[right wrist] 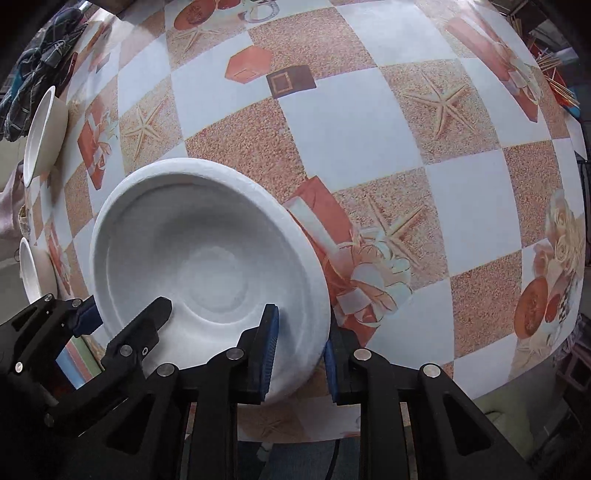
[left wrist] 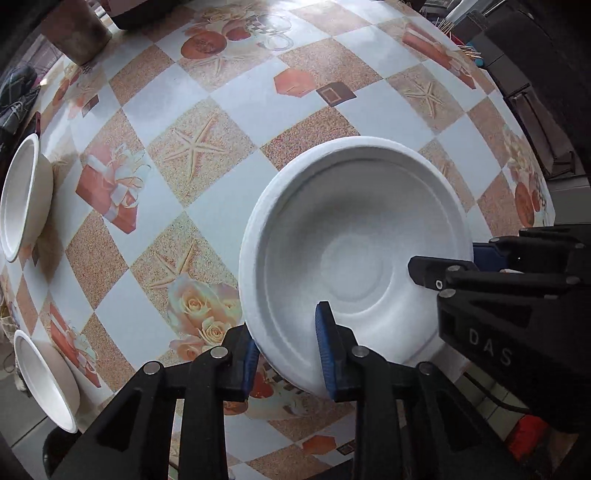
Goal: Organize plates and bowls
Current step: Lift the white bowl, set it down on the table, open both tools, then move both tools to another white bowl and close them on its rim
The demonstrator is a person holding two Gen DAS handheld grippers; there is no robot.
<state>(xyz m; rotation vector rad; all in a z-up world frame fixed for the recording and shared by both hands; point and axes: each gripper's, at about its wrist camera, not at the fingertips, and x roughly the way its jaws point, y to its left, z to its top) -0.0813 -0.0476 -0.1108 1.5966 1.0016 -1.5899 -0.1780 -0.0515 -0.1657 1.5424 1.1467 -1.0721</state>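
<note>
A white plate (left wrist: 354, 240) sits over the patterned table. My left gripper (left wrist: 290, 354) straddles the plate's near rim with one blue pad inside and one outside. My right gripper (right wrist: 301, 354) straddles the rim on the other side in the same way; the plate also shows in the right wrist view (right wrist: 207, 251). The right gripper shows in the left wrist view (left wrist: 480, 266) at the plate's right edge. The left gripper shows in the right wrist view (right wrist: 125, 317) at the plate's left edge. Two white bowls (left wrist: 22, 195) (left wrist: 48, 380) lie at the table's left edge.
The table (left wrist: 236, 92) has a checked cloth with starfish and gift boxes. A brown cylinder (left wrist: 77, 33) stands at the far left corner. Dark boxes (left wrist: 517, 74) lie beyond the right edge. The bowls show at left in the right wrist view (right wrist: 44, 129) (right wrist: 33, 273).
</note>
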